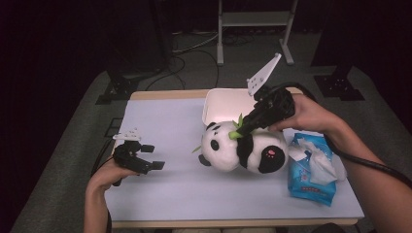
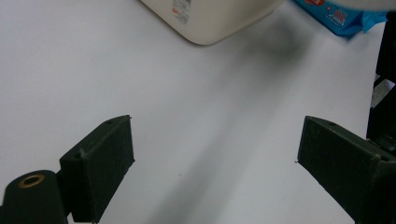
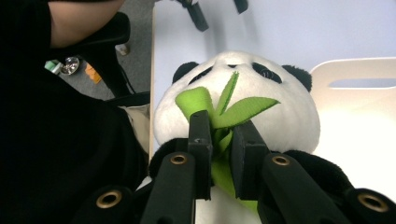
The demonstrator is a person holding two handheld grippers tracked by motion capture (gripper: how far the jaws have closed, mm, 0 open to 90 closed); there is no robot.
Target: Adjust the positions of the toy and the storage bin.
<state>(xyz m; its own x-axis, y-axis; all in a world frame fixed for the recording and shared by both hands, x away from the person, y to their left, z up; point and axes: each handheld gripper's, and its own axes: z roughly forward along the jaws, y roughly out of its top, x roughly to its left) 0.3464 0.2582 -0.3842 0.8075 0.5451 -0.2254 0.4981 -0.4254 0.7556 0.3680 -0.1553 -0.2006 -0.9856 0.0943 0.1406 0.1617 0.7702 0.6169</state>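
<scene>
A plush panda [image 1: 243, 148] lies on the white table [image 1: 170, 184], head toward the left, with green felt bamboo leaves [image 1: 236, 130] at its chest. My right gripper [image 1: 241, 130] comes in from the upper right and is shut on the bamboo. In the right gripper view the two black jaws pinch the green bamboo [image 3: 219, 119] in front of the panda's white face [image 3: 275, 102]. My left gripper [image 1: 149, 156] rests low at the table's left side, jaws wide apart. In the left gripper view its pads [image 2: 100, 158] stand over bare table with nothing between them.
A cream tub [image 1: 221, 107] stands behind the panda; its corner [image 2: 210, 18] appears in the left gripper view. A blue pack of wet wipes [image 1: 311, 170] lies right of the panda. A metal stand and cables sit on the floor beyond the table.
</scene>
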